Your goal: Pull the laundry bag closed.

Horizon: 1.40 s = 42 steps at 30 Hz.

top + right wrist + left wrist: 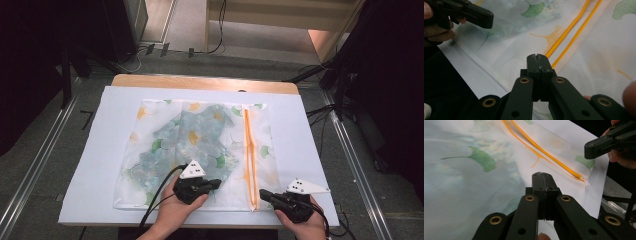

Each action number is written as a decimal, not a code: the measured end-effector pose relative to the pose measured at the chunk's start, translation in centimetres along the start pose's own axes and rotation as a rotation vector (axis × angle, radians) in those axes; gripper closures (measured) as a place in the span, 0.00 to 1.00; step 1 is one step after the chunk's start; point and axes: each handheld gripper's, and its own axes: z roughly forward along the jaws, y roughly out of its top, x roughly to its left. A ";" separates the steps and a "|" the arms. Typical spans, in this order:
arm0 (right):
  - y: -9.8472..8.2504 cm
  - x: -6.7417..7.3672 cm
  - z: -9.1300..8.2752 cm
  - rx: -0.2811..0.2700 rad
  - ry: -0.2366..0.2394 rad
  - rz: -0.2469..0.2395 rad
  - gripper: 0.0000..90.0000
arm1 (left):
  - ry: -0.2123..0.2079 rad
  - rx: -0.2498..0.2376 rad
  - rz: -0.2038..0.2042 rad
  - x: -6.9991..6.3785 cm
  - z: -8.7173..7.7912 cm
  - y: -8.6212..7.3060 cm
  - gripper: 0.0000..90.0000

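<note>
Dark surroundings and grey floor with metal rails frame a wooden table covered by a white sheet. On the sheet lies a flat, translucent mesh bag printed with green and yellow ginkgo leaves; something bluish shows through the mesh inside it. An orange zipper runs along the bag's length.

At the near edge of the bag, the left tool sits in the person's left hand, over the bag's fabric. In the left gripper view its two black jaws are pressed together with nothing between them, and the zipper lies ahead of the tip and off to its right, ending in a small white pull near the bag's corner. A green leaf print lies ahead to the left of that tool.

Just beyond the zipper's near end, the right tool is held in the right hand, pointing toward the left tool. In the right gripper view its jaws are likewise closed and empty, with the zipper's twin orange lines running away directly ahead of the tip, and the left tool showing up to the left.
</note>
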 end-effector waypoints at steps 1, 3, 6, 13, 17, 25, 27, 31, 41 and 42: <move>-0.1 0.0 0.0 0.007 -0.001 -0.003 1.00 | -0.009 0.000 0.000 -0.3 0.5 0.0 1.00; -0.2 0.0 0.0 0.011 -0.002 -0.005 1.00 | -0.009 0.016 0.012 -0.9 1.3 0.1 1.00; -0.3 0.0 -0.1 0.018 -0.003 0.001 1.00 | -0.019 0.027 0.027 -1.6 2.3 0.2 1.00; -0.5 0.0 0.2 0.041 0.010 -0.027 1.00 | -0.009 0.051 0.029 -2.1 3.2 0.4 1.00; -0.5 0.2 0.5 0.051 0.038 -0.040 1.00 | -0.003 0.085 0.053 -2.7 4.1 0.4 1.00; -0.9 1.1 1.2 0.110 0.091 -0.117 0.94 | -0.006 0.134 0.070 -3.7 6.0 0.1 1.00; -1.1 1.3 1.3 0.115 0.089 -0.159 0.90 | -0.009 0.134 0.063 -3.7 6.0 0.0 1.00; -1.1 2.0 1.4 0.112 0.043 -0.228 0.76 | -0.037 0.129 0.020 -3.2 6.0 0.0 1.00; -1.5 2.6 2.0 0.143 -0.043 -0.342 0.74 | -0.048 0.127 0.004 -3.0 6.0 -0.1 1.00; -1.5 2.6 1.9 0.141 -0.039 -0.329 0.76 | -0.049 0.127 0.001 -3.0 6.0 -0.1 1.00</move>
